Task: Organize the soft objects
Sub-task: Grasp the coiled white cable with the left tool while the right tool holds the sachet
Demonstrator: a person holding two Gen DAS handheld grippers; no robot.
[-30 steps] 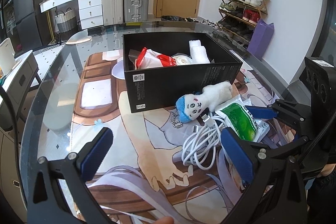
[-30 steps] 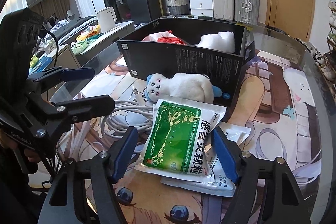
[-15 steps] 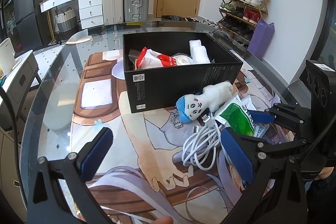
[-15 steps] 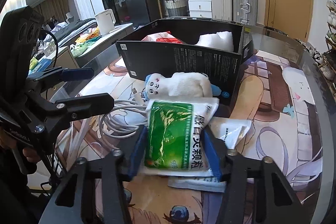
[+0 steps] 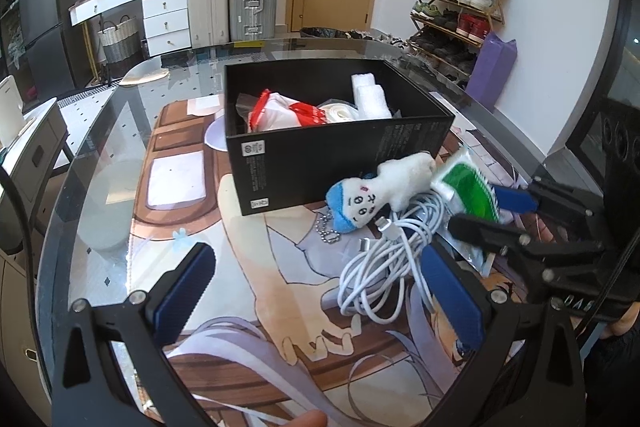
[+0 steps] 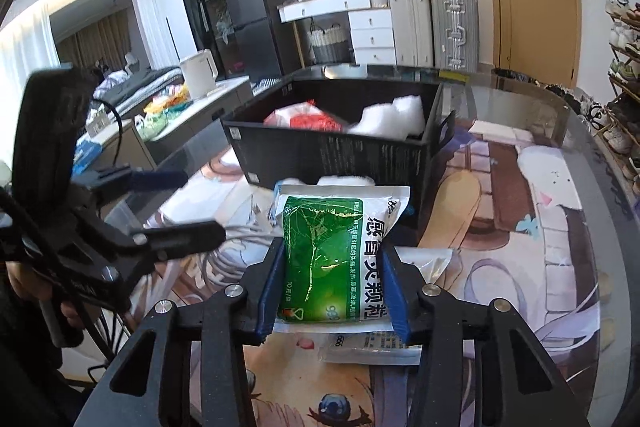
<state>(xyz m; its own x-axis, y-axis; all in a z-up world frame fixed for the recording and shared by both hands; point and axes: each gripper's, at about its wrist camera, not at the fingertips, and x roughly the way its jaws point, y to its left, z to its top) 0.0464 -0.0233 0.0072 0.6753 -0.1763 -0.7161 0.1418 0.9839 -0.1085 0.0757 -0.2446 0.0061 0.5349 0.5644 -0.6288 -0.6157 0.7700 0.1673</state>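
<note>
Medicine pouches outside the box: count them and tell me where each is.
2. The green pouch is clamped in the right gripper, lifted; a white pouch lies flat on the table beneath it. Others may be hidden.

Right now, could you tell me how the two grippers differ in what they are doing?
The right gripper has its jaws shut on the green sachet, lifted off the table; the left gripper has its jaws wide open and holds nothing. The right one points at the black box; the left hangs beside the white cable. Both have blue pads.
</note>
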